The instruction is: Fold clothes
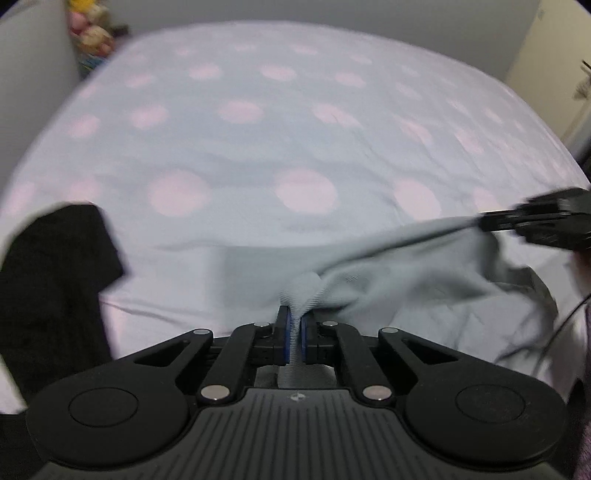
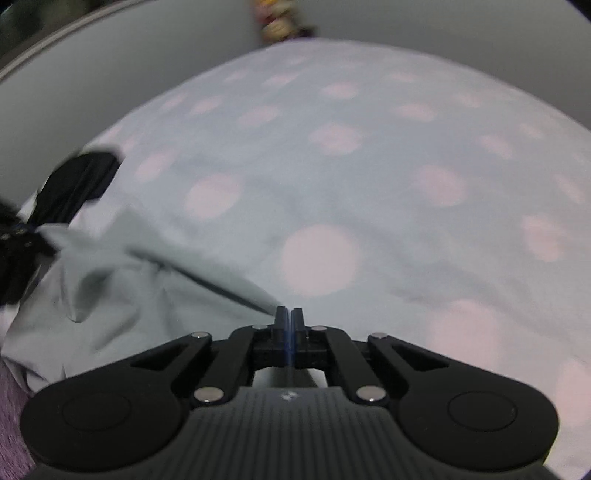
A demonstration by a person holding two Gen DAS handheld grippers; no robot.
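Stretching between the two grippers above a bed, a pale grey-green garment (image 1: 399, 266) hangs in loose folds over the near part of the bedsheet (image 1: 258, 155), which is light with large pink dots; the left gripper (image 1: 293, 330) has its jaws closed down to the thickness of a bunched, ribbed edge of the garment, which is pinched between the blue pads (image 1: 283, 334) and runs back toward the gripper body; the right gripper (image 2: 289, 317) has its jaws pressed together with almost no gap, and a thin taut edge of the same garment (image 2: 122, 280) runs up to its fingertips from the left; in the right wrist view the actual pinch is hard to make out, but the left wrist view shows the cloth pulled tight into that gripper (image 1: 524, 221) at the right edge; the garment sags between the two holds, its lower part crumpled near the front of the bed; a black garment (image 1: 51, 273) lies on the sheet to the left, apart from the pale one; at the far corner of the bed sit some blurred soft toys (image 1: 90, 29); both views are smeared by motion blur.
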